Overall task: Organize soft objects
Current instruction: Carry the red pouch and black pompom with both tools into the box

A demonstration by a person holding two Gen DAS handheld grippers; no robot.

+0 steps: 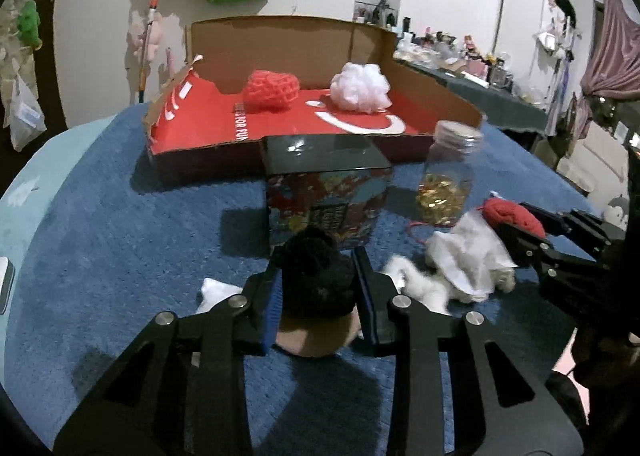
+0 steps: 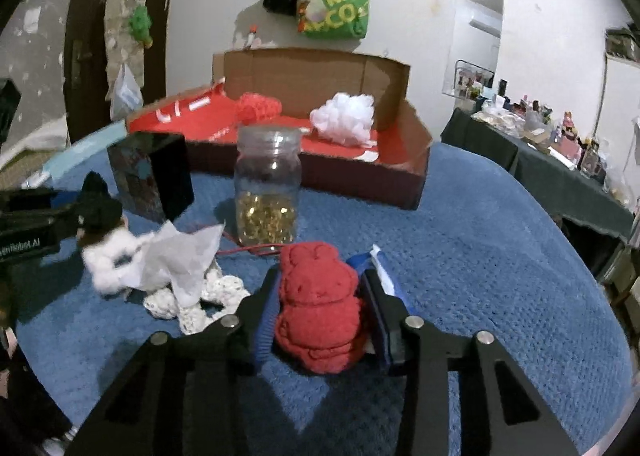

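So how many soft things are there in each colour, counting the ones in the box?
Red or orange-red: 2, the knitted toy and the mesh puff
White: 3, the pouf, the fluffy toy, the crochet piece
Black: 1, the woolly item
Total: 6

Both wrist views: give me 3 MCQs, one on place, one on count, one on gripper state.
1. Where is the white pouf?
A. in the cardboard tray
B. on the blue blanket
C. in the jar

2. How many soft things lie in the tray?
A. one
B. two
C. four

3. What is the right gripper doing?
A. open, empty
B. shut on the jar
C. shut on the red knitted toy

Key: 1 A, it rests on the red floor; 2 B, pouf and orange mesh ball; 3 C, the pads press its sides.
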